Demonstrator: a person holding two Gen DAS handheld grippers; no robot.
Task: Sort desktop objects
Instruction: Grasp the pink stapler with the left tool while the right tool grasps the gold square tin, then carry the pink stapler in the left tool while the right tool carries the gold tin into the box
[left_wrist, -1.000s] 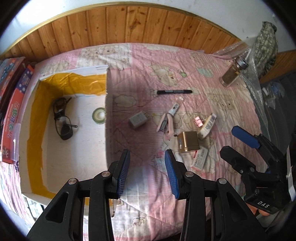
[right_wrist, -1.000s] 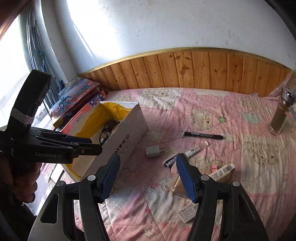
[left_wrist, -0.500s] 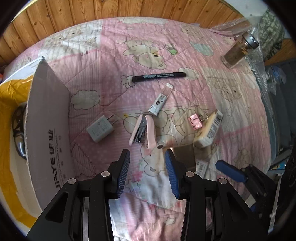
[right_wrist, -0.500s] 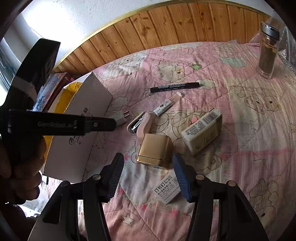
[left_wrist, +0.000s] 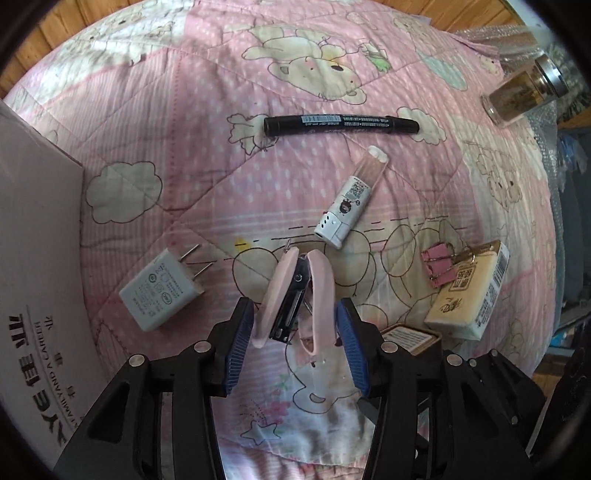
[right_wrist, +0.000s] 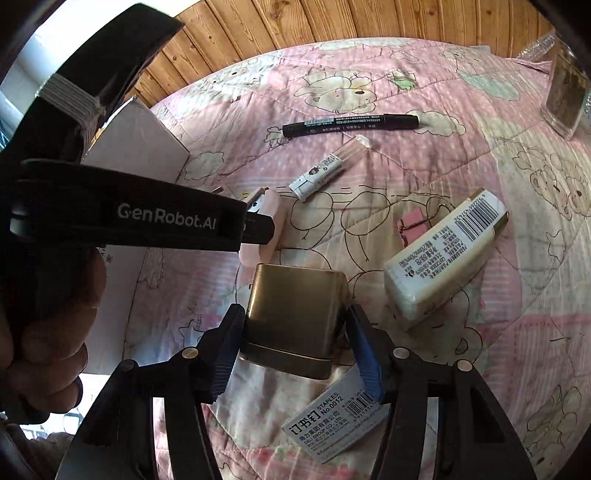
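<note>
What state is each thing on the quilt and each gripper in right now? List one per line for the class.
Left gripper: jaws opening, straddling the stapler, not gripping.
Pink stapler: lying on its side, splayed open.
Right gripper: jaws closing around the gold box.
Gold box: lid shut, resting on the quilt.
Black marker: capped, lying flat.
Pink binder clip: closed, against the cream pack.
Charger plug: unplugged, prongs out.

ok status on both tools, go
Left tool opening, pink stapler between the jaws, not gripped. Right tool closing around gold box. Staples box under right tool, nothing blocking.
</note>
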